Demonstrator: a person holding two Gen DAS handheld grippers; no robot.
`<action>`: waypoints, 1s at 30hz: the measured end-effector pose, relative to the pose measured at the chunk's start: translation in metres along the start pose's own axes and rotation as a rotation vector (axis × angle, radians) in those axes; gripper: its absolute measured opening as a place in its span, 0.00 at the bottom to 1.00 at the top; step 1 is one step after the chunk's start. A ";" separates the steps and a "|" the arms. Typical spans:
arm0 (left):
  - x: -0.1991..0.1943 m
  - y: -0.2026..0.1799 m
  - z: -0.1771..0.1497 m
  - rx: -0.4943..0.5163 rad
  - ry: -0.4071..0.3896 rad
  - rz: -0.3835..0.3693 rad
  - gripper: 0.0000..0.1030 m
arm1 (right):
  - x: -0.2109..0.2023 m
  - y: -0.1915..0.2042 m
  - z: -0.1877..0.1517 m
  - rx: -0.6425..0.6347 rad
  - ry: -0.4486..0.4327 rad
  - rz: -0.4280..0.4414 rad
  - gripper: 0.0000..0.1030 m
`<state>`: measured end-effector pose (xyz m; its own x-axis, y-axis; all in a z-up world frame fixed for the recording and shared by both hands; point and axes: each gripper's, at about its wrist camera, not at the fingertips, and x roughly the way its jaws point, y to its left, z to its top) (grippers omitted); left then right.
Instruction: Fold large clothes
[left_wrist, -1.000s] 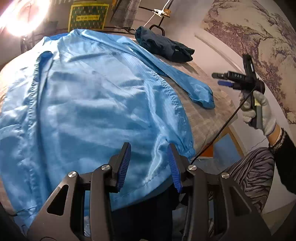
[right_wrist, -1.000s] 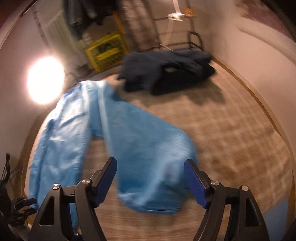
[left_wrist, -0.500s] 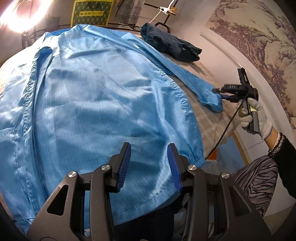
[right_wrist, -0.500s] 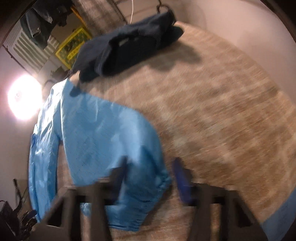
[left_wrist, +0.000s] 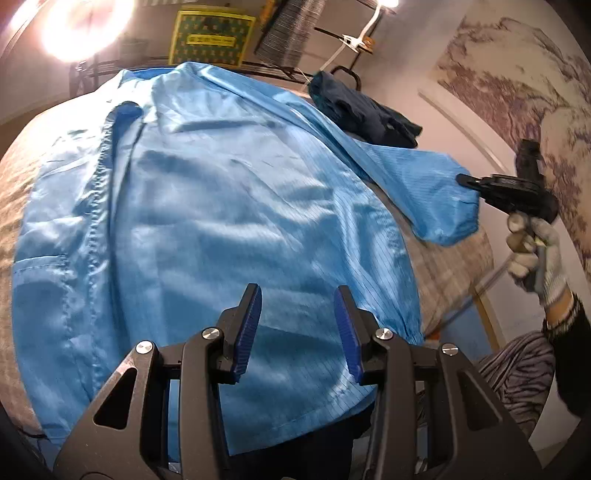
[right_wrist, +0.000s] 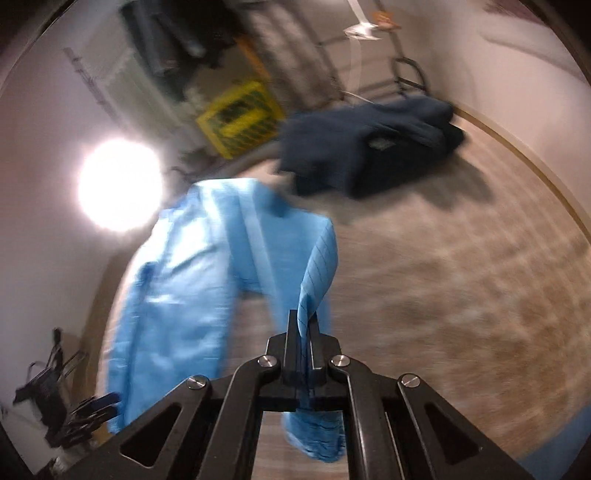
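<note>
A large light-blue jacket (left_wrist: 221, 206) lies spread on the plaid bed cover (left_wrist: 454, 273). My left gripper (left_wrist: 297, 325) is open and empty, hovering above the jacket's near hem. My right gripper (right_wrist: 303, 325) is shut on the cuff of the jacket's right sleeve (right_wrist: 317, 266) and holds it lifted off the bed. In the left wrist view the right gripper (left_wrist: 476, 184) sits at the sleeve end (left_wrist: 439, 206), at the right. The rest of the jacket (right_wrist: 184, 280) lies to the left in the blurred right wrist view.
A dark navy garment (left_wrist: 365, 114) lies bunched at the far side of the bed, also in the right wrist view (right_wrist: 369, 147). A yellow crate (left_wrist: 210, 37) and a bright lamp (left_wrist: 77, 29) stand beyond. The bed's right edge (left_wrist: 484, 310) borders the wall.
My right gripper moved in from the right, closed on the sleeve cuff and lifted it. My left gripper stayed open, shifting slightly over the hem.
</note>
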<state>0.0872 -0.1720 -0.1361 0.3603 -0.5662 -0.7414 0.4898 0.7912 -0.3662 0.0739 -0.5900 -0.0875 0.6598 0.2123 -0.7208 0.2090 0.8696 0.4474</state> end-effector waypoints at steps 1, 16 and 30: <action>-0.002 0.003 0.001 -0.012 -0.005 0.001 0.39 | -0.001 0.016 -0.002 -0.025 -0.006 0.025 0.00; -0.041 0.070 0.019 -0.190 -0.095 0.048 0.39 | 0.068 0.224 -0.107 -0.520 0.199 0.249 0.00; -0.018 0.095 0.014 -0.263 -0.033 0.052 0.39 | 0.119 0.254 -0.207 -0.814 0.462 0.313 0.00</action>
<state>0.1381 -0.0893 -0.1496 0.4074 -0.5271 -0.7458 0.2486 0.8498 -0.4648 0.0566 -0.2516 -0.1695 0.2175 0.4875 -0.8456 -0.6020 0.7489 0.2769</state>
